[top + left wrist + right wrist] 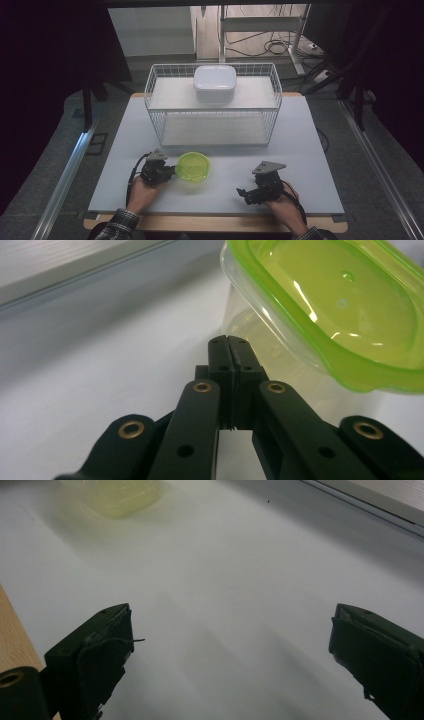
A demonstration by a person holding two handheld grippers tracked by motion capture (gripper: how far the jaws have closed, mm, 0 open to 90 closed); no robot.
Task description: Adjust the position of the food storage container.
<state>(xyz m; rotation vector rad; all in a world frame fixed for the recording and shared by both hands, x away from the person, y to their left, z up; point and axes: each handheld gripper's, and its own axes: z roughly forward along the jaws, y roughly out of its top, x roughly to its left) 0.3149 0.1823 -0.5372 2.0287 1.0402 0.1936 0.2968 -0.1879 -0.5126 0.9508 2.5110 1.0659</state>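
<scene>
A clear plastic container with a lime-green lid (194, 166) sits on the white table, in front of the wire basket. My left gripper (172, 170) lies just left of it, shut with nothing between its jaws. In the left gripper view the closed fingertips (228, 344) rest against the container's clear wall (260, 335), under the rim of the green lid (345, 305). My right gripper (242, 192) is at the front right, open and empty, its jaws pointing left. The right gripper view shows the container (117, 495) blurred and far off.
A white wire basket (214, 107) stands at the back of the table, with a white lidded box (215, 83) on its upper shelf. The table's wooden front edge (215, 222) runs below both hands. Dark curtains flank both sides.
</scene>
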